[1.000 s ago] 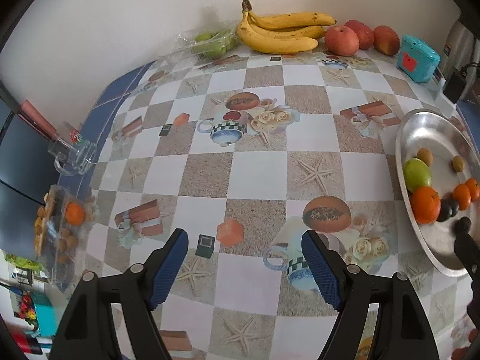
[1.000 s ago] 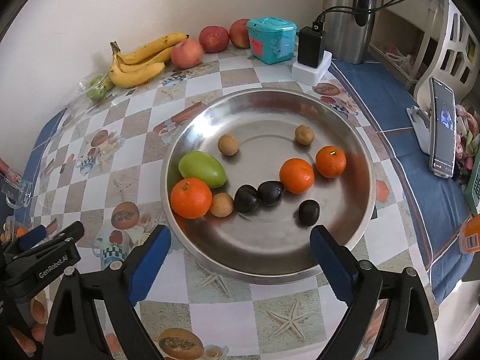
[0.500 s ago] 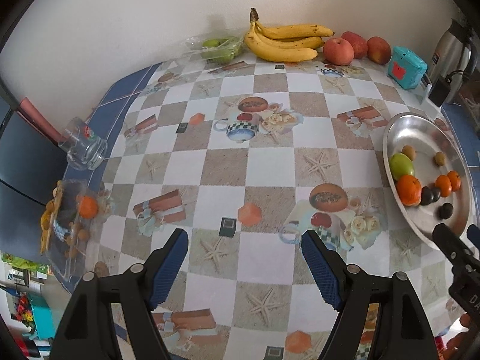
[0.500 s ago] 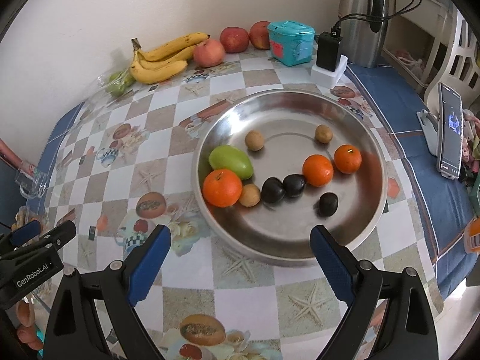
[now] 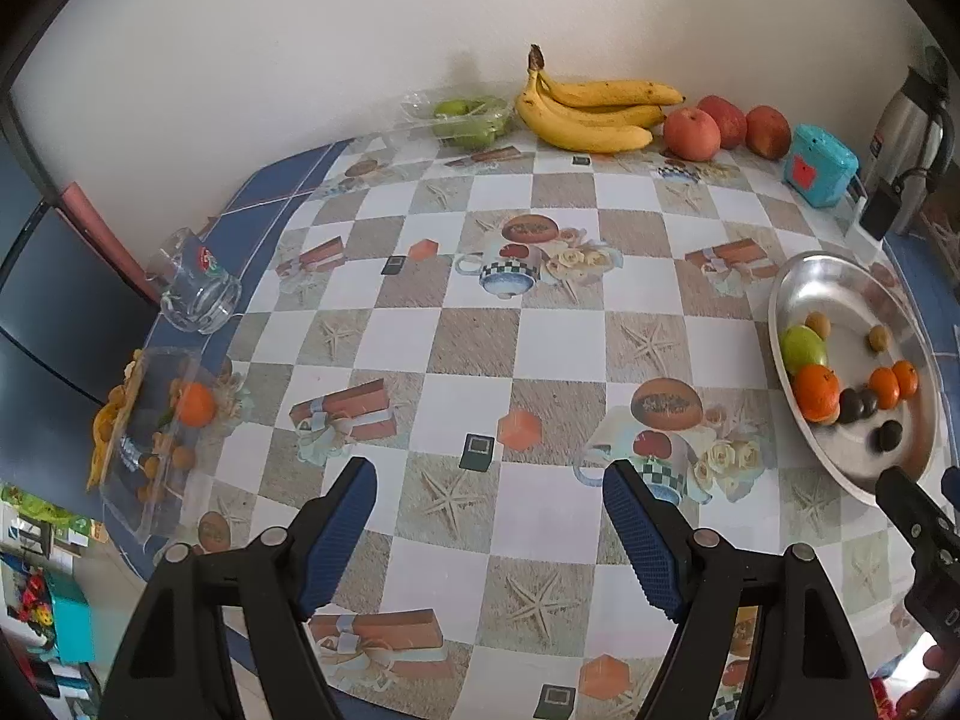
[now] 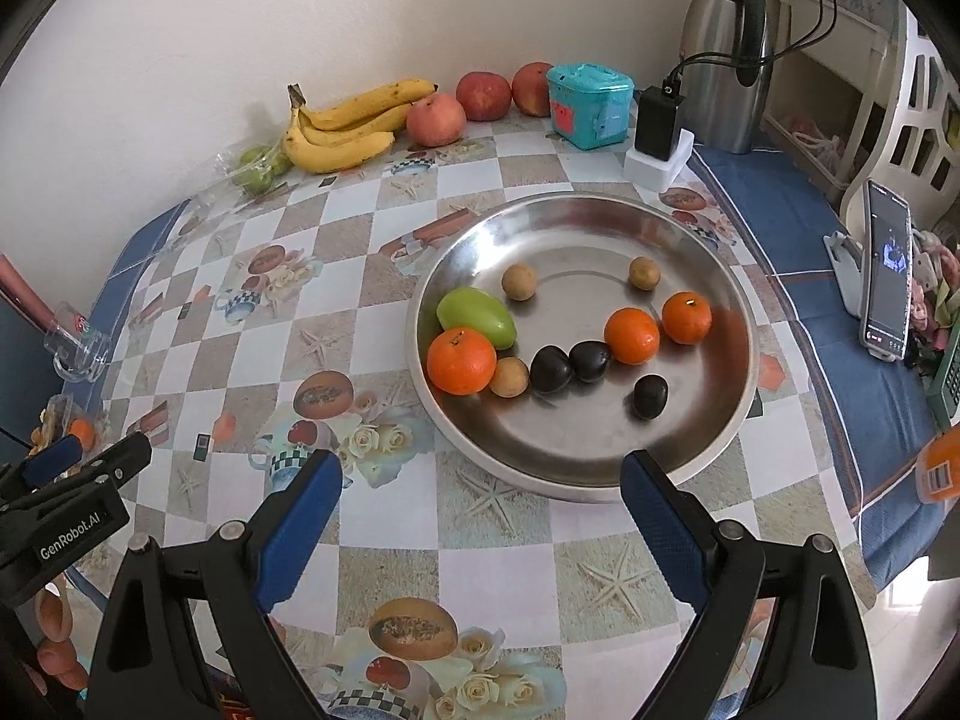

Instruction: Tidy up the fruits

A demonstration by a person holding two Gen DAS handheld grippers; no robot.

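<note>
A round steel tray (image 6: 708, 432) (image 5: 840, 276) on the patterned table holds three oranges (image 6: 461, 361), a green mango (image 6: 477, 317), three dark fruits (image 6: 551, 368) and three small brown fruits (image 6: 519, 282). Bananas (image 5: 591, 111) (image 6: 345, 129) and three red apples (image 5: 691, 133) (image 6: 436, 119) lie at the far wall. My left gripper (image 5: 489, 510) is open and empty above the table's near middle. My right gripper (image 6: 480, 501) is open and empty, just short of the tray's near rim.
A clear bag of green fruit (image 5: 471, 115) lies left of the bananas. A clear box with an orange and small fruits (image 5: 159, 426) and a glass mug (image 5: 195, 291) sit at the left edge. A teal box (image 6: 591, 105), charger (image 6: 657, 141), kettle (image 6: 729, 54) and phone (image 6: 887, 279) stand at the right.
Both grippers have drawn back and up from the table, so more of it shows. The tray and fruits look smaller and farther. Both stay open and empty.
</note>
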